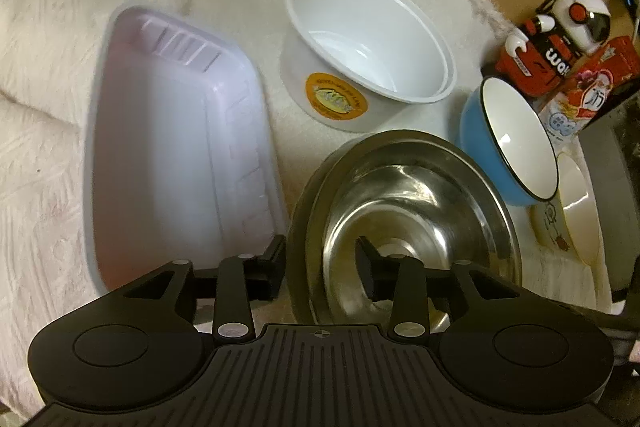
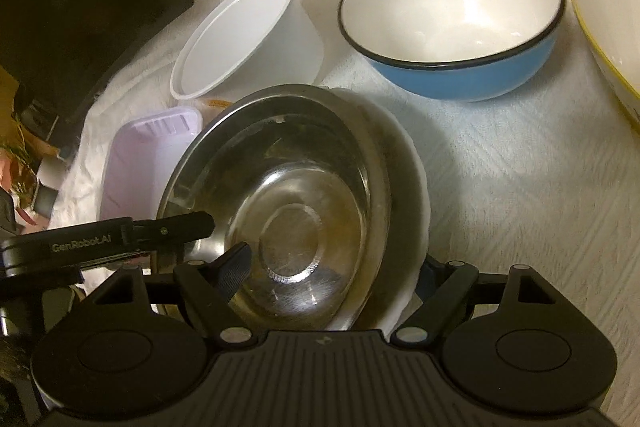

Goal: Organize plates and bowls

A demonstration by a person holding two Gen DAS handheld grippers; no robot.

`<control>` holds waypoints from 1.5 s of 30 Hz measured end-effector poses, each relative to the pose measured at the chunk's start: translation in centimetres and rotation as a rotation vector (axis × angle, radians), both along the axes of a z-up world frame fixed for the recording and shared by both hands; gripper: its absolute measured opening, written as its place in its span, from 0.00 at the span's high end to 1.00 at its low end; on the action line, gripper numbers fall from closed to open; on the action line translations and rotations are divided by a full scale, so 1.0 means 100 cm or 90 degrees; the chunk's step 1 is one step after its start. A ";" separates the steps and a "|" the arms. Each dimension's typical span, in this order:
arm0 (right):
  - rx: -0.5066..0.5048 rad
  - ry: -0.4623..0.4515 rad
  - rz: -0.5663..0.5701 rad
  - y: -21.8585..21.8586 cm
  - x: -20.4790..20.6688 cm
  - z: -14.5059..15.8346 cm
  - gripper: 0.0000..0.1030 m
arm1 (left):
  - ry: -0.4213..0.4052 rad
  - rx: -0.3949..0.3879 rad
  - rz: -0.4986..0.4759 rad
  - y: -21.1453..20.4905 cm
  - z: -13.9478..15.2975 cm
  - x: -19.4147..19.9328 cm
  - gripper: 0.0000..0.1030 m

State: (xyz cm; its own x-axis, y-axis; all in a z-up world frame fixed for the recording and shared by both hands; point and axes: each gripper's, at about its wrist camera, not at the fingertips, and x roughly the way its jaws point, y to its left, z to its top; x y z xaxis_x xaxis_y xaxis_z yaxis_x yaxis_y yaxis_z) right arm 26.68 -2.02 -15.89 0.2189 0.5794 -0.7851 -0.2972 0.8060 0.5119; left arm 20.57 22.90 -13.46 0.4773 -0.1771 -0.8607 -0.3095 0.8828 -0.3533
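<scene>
A steel bowl (image 1: pixel 420 187) (image 2: pixel 300 187) sits in a white plate (image 2: pixel 414 179) on the white cloth. My left gripper (image 1: pixel 320 271) is open and straddles the bowl's left rim, one finger outside and one inside, with neither pad touching it. In the right wrist view one left finger (image 2: pixel 180 227) reaches over that rim. My right gripper (image 2: pixel 332 275) stands open: its left finger hangs inside the bowl and its right finger is outside the plate's edge. Behind are a blue bowl (image 1: pixel 480 147) (image 2: pixel 460 79) and a white plastic bowl (image 1: pixel 360 39) (image 2: pixel 240 35) with an orange sticker.
A lilac plastic tray (image 1: pixel 168 147) (image 2: pixel 140 155) lies left of the steel bowl. A cream bowl with a yellow rim (image 1: pixel 576 219) (image 2: pixel 608 27) stands at the right. A red and white toy figure (image 1: pixel 560 35) and a carton (image 1: pixel 592 87) stand at the back right.
</scene>
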 end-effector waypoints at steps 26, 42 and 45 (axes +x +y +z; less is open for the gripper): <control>-0.109 -0.197 -0.179 -0.089 -0.051 0.066 0.20 | -0.222 -0.056 -0.098 -0.049 0.071 -0.009 0.57; -0.204 -0.233 -0.141 -0.195 0.073 0.049 0.37 | -0.070 -0.082 -0.113 -0.224 0.018 0.105 0.58; -0.181 -0.215 -0.129 -0.203 0.099 0.035 0.37 | -0.054 -0.058 -0.091 -0.236 0.008 0.116 0.60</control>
State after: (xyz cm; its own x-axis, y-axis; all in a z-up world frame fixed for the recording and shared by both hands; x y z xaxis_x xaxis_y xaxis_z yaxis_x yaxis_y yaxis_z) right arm 36.53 -22.32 -12.43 0.5746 0.2720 -0.7719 -0.2320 0.9586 0.1651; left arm 32.16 -0.68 -12.69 0.5121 -0.3245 -0.7953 -0.1482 0.8786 -0.4540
